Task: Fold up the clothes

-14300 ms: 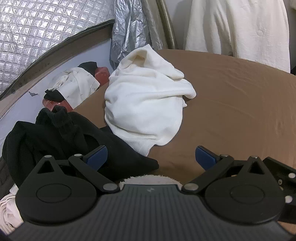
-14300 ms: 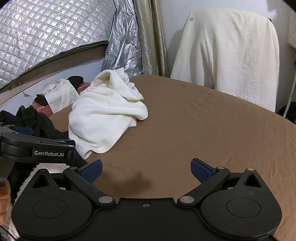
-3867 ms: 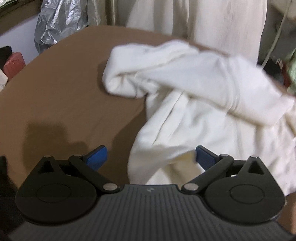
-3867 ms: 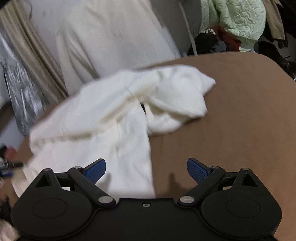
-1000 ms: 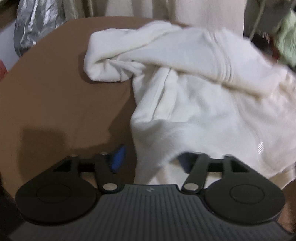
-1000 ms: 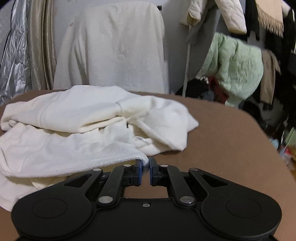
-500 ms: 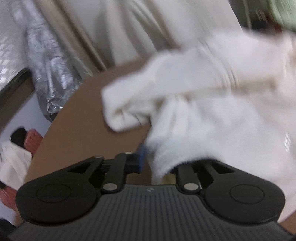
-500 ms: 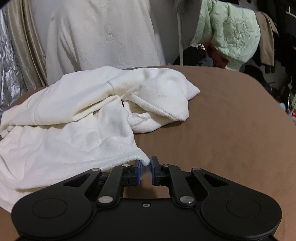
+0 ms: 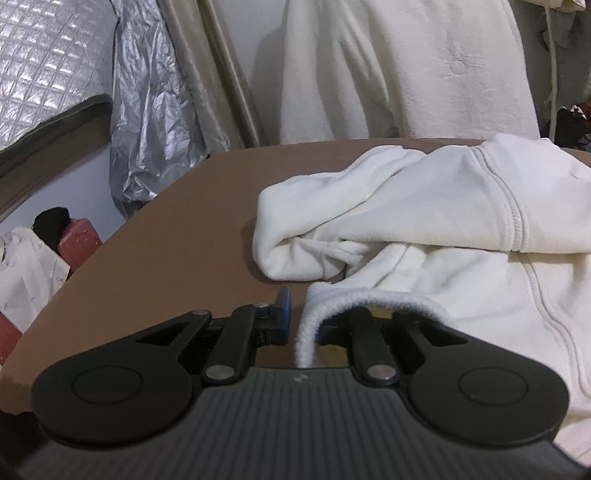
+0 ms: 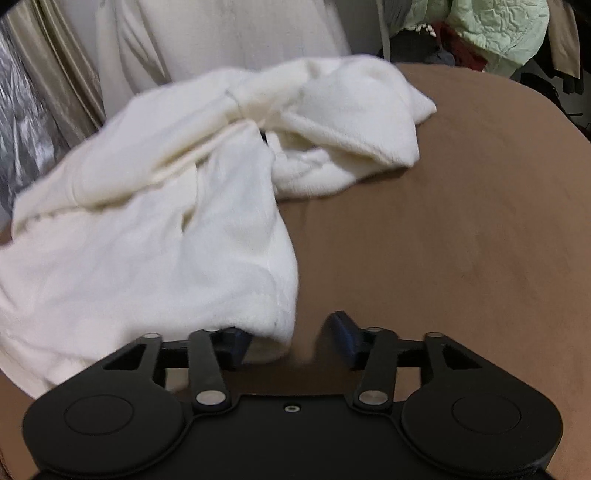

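A crumpled white fleece garment lies on the brown bed cover. My left gripper is shut on the garment's ribbed hem, which loops over and hides the right finger. In the right wrist view the same garment spreads across the left half of the brown cover. My right gripper has its jaws opening. A corner of the garment lies loose between them, close to the left finger, and the pads do not press on it.
A white cloth hangs behind the bed. Silver foil sheeting stands at the back left. A red case and a printed white cloth lie off the left edge. A green quilted jacket hangs at the far right.
My left gripper closed on the garment's hem and tilted upward. My right gripper, earlier pinching a corner of the garment, opened, let it go and sank toward the bed.
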`<state>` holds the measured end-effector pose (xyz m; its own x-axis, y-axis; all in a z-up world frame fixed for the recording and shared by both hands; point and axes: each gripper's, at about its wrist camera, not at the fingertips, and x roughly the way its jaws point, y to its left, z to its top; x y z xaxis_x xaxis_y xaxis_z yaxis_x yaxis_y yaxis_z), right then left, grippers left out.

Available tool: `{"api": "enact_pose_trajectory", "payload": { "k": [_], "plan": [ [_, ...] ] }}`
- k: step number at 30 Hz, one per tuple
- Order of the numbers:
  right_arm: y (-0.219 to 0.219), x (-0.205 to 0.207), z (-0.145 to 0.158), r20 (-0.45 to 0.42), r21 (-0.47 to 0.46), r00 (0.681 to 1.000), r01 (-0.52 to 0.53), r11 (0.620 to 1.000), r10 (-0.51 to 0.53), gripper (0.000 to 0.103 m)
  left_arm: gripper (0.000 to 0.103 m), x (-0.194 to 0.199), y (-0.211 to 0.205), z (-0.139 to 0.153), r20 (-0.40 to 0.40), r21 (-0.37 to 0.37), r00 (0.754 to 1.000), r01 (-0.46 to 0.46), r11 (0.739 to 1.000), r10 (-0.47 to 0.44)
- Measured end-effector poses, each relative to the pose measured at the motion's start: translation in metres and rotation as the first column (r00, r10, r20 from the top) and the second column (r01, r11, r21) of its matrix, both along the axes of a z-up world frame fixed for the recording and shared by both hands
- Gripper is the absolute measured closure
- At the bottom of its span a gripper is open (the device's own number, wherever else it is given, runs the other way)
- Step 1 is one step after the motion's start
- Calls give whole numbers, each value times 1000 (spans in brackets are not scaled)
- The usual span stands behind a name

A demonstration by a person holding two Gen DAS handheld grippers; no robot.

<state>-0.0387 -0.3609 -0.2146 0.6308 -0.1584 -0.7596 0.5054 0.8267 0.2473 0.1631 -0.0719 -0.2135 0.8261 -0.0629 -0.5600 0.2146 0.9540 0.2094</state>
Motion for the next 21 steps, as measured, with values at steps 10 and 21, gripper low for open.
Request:
{"api": "enact_pose_trajectory", "payload": {
  "k": [10, 21],
  "plan": [
    [37, -44, 97, 302, -306, 953, 99, 947, -2, 95, 98, -87, 57, 96, 251, -297, 959, -52, 954, 131],
    [50, -115, 76, 44, -157, 987, 162, 974, -157, 96, 97, -148, 85, 53, -135, -204, 989, -88, 975, 61]
  ]
}}
